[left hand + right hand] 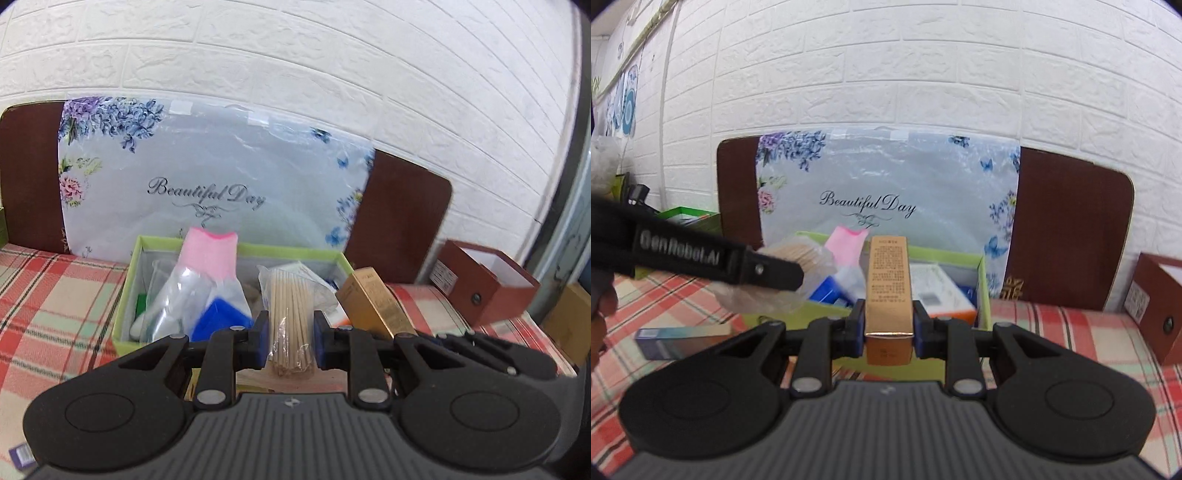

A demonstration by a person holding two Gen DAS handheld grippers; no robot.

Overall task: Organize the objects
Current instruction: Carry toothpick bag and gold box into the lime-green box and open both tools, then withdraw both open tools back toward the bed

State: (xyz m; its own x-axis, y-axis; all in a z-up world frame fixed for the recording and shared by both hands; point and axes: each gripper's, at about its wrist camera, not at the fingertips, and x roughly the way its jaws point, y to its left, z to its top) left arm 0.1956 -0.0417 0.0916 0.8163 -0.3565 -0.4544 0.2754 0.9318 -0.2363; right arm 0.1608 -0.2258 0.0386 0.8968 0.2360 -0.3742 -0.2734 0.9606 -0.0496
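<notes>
My left gripper (290, 332) is shut on a clear bag of wooden sticks (290, 317) and holds it over the front edge of the green box (123, 295). The box holds a pink-topped packet (208, 258), a blue item (221, 319) and other bagged things. My right gripper (888, 325) is shut on a long gold box (888, 291) and holds it over the green box (984, 295). The gold box also shows in the left wrist view (376, 306). The left gripper with its bag of sticks (798, 254) shows at the left of the right wrist view.
A plaid cloth (48, 295) covers the table. A floral "Beautiful Day" bag (207, 173) leans on a brown board (402, 214) by the white brick wall. An open brown box (484, 280) stands at the right. A dark blue carton (679, 341) lies left of the green box.
</notes>
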